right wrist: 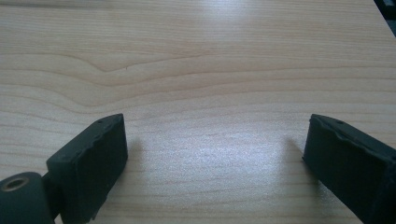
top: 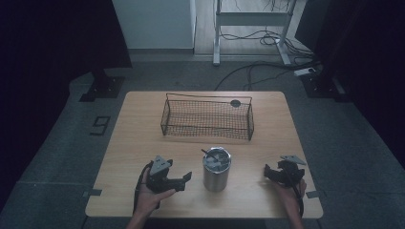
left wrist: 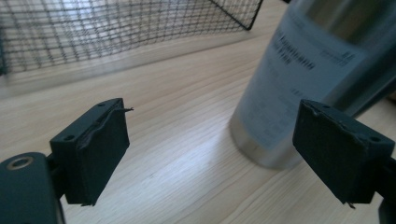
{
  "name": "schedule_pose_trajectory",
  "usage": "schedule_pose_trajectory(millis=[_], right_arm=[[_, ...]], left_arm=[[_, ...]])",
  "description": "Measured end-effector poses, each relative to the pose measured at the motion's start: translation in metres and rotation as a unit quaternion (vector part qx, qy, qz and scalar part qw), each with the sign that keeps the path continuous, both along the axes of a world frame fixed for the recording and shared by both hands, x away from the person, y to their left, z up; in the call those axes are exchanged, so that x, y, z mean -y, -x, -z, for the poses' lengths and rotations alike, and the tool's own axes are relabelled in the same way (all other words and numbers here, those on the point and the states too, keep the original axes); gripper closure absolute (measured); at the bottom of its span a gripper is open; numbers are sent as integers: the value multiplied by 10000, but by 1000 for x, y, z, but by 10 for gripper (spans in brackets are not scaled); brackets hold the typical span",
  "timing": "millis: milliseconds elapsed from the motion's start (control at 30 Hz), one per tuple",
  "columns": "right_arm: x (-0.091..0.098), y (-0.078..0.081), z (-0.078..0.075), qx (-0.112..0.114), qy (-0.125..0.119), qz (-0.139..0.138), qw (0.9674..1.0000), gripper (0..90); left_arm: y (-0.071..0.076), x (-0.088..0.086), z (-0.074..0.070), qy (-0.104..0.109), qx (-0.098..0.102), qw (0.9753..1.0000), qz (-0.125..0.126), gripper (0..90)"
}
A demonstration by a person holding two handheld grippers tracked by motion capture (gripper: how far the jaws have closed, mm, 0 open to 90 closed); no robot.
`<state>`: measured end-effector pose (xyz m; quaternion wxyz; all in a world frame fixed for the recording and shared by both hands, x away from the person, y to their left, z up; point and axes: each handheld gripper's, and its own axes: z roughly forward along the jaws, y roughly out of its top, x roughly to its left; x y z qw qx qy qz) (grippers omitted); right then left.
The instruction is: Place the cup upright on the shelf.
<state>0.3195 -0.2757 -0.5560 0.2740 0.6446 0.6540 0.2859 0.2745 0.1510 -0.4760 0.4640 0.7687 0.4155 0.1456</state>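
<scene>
A steel tumbler [top: 217, 169] stands upright near the table's front middle, with something dark and grey inside. It rises at the right of the left gripper view as a labelled steel cup [left wrist: 299, 79]. My left gripper [top: 184, 177] is open just left of the tumbler, jaws pointing at it, apart from it; its own view shows the gap [left wrist: 212, 154] empty. My right gripper [top: 268, 172] rests at the front right, well away from the tumbler, open over bare wood [right wrist: 215, 154].
A black wire basket [top: 207, 118] sits at the back middle of the wooden table [top: 138, 138], a dark round disc [top: 235, 103] by its far right corner. Its mesh [left wrist: 116, 28] fills the top of the left gripper view. Beyond the table are stands and cables.
</scene>
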Motion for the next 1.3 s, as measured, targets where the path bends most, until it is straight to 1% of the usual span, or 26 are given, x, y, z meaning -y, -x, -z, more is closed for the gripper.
schedule_pose_trajectory(millis=[33,67,100,167,200,267,300,333,367,400,733,800,1000,1300], right_arm=[[0,0,0,0,-2,1,10000,60],[0,0,0,0,-1,0,10000,60],[0,0,0,0,-1,0,10000,60],[0,0,0,0,-1,0,10000,60],[0,0,0,0,-1,0,10000,60],[0,0,0,0,-1,-1,10000,60],[0,0,0,0,-1,-1,10000,60],[0,0,0,1,-1,0,10000,61],[0,0,0,1,-1,0,10000,61],[0,0,0,1,-1,4,10000,62],[0,0,0,5,-2,24,10000,68],[0,0,0,2,-5,29,10000,68],[0,0,0,1,-4,29,10000,68],[0,0,0,5,0,25,10000,68]], left_arm=[[0,3,-1,7,8,10000,30,90],[0,8,-2,26,5,9999,99,61],[0,8,-2,26,5,9999,99,53],[-1,17,-2,9,-38,9998,212,35],[-1,17,-2,9,-38,9998,212,30],[-2,26,-3,-32,-53,9994,335,19],[-2,26,-3,-32,-53,9994,335,15],[-2,30,-4,-55,-40,9991,421,11],[-2,30,-4,-55,-40,9991,421,7],[-2,34,-4,-82,-38,9988,473,5],[-1,45,-3,-161,-61,9985,518,0],[-1,49,-3,-148,-65,9982,583,0],[1,55,-2,-131,-51,9978,646,0],[0,70,-3,-210,-41,9970,750,0]])
